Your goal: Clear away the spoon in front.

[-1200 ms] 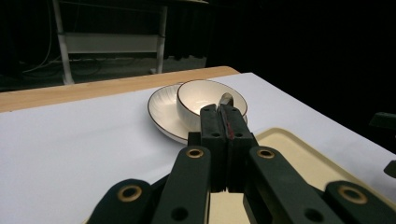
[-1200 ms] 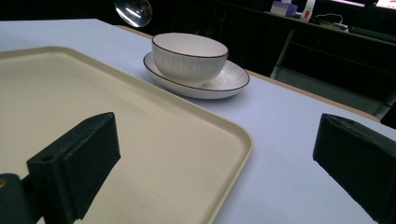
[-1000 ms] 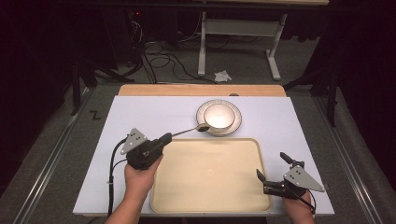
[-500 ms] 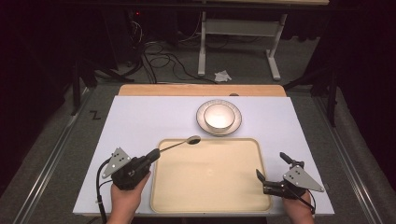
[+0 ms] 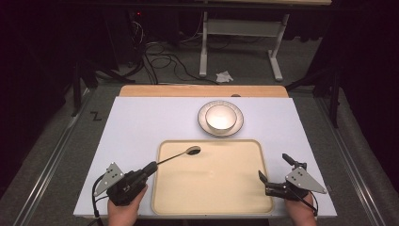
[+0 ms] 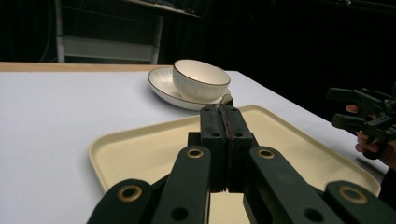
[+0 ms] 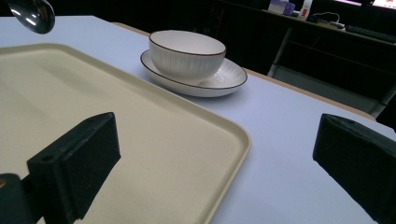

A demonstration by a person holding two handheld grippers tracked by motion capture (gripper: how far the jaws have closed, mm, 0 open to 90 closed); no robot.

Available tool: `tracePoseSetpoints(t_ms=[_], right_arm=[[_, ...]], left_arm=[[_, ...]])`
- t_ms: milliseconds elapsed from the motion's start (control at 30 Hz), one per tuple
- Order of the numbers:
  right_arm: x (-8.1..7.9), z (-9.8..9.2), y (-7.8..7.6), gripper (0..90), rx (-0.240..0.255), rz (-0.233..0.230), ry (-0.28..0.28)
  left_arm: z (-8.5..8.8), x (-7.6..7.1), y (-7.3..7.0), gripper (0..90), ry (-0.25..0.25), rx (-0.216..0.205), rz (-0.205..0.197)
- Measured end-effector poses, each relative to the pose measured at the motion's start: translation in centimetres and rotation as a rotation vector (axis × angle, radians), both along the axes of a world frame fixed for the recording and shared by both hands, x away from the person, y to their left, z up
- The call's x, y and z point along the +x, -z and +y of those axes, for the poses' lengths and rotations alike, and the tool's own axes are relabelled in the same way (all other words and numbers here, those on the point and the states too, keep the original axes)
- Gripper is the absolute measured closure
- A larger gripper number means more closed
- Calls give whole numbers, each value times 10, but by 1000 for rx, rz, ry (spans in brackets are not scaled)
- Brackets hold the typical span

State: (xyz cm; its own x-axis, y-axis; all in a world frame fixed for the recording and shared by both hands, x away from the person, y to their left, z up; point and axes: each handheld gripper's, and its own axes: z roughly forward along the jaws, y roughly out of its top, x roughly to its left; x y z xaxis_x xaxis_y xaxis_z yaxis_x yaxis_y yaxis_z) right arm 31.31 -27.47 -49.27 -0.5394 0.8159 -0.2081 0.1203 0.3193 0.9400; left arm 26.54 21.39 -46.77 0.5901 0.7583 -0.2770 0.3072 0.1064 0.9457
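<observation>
At lower left of the high view we see the left gripper (image 5: 149,167) clenched on the handle of a spoon (image 5: 181,154). The spoon slants up and right, its bowl over the upper-left corner of the tray (image 5: 211,193) (contact with the tray cannot be judged). Above the tray, at centre, a bowl (image 5: 220,117) stands on a plate (image 5: 236,127). At lower right, the right gripper (image 5: 275,170) is released, jaws wide, just off the tray's right rim.
</observation>
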Motion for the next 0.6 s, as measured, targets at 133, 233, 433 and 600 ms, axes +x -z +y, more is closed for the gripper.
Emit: tracePoseSetpoints(t_ms=[133, 233, 433, 600], right_arm=[[0, 0, 0, 13, -3, 4, 3], [0, 0, 1, 13, -2, 9, 2], [0, 0, 1, 14, -4, 9, 6], [1, 1, 1, 16, -3, 8, -3]], left_arm=[[0, 3, 4, 897, 27, -38, 33], [-1, 6, 9, 896, 45, -64, 63], [-5, 15, 20, 896, 108, -129, 139], [-14, 21, 29, 896, 156, -146, 201]])
